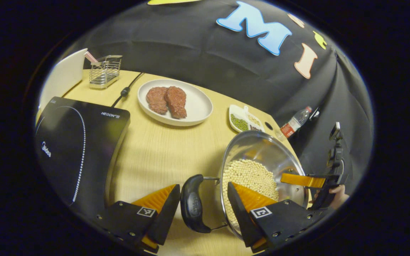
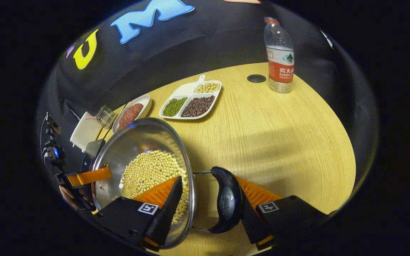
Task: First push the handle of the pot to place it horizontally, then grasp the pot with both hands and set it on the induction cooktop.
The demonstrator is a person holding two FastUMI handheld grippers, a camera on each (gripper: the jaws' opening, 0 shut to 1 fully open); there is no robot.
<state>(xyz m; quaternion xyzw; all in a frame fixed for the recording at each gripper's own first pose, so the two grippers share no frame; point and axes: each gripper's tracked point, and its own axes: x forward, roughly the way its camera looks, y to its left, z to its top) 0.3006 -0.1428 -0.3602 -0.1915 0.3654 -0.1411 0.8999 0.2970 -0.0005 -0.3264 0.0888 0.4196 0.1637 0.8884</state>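
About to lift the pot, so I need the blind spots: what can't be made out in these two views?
- Left gripper view: left gripper straddles the pot handle; contact unclear.
- Right gripper view: handle hides one finger's pad.
- Left gripper view: induction cooktop cut off at the view's edge.

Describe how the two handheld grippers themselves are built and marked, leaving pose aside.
The left gripper carries two wedge-shaped fingers with ribbed inner faces, mounted on black blocks studded with screws; each block bears a small square black-and-white marker. The right gripper is built the same way. Seen from the left gripper view, it has a black pistol-style handle with hardware standing on top.
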